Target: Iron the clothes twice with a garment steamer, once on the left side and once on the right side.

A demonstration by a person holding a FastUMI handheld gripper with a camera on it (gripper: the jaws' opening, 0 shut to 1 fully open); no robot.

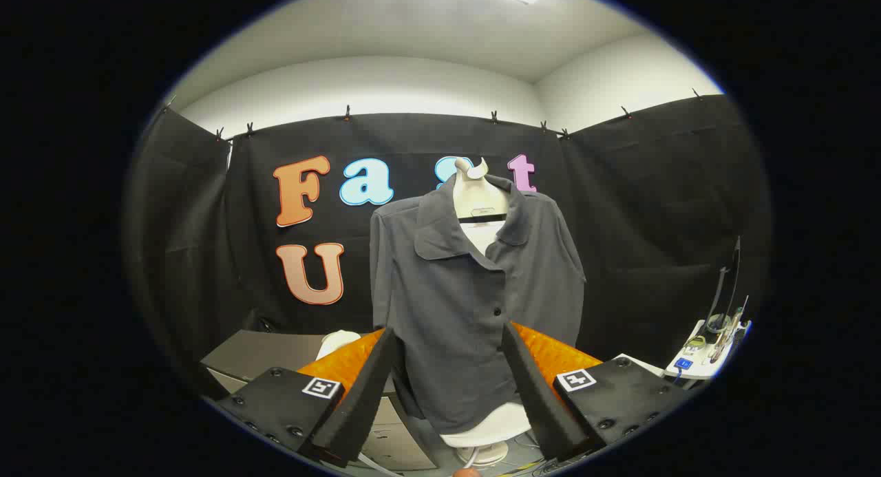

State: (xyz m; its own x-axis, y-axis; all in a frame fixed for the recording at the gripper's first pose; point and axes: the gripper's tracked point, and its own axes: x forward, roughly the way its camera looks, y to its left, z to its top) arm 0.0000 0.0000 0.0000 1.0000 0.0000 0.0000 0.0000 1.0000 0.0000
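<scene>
Standing around: grey box (255,356) low beside the left finger; white stand with cables (709,343) off past the right finger.
Blocking: nothing between fingers and shirt.
Shirt: dark grey shirt (468,305), collared and buttoned, hanging on a white mannequin torso (480,191) just ahead of the fingers against the black cloth wall (654,222).
Gripper: gripper (451,387) spread wide, holding nothing.

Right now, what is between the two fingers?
In the gripper view, the open gripper holds nothing. Between its fingers hangs the grey shirt on a white mannequin, beyond them.
</scene>
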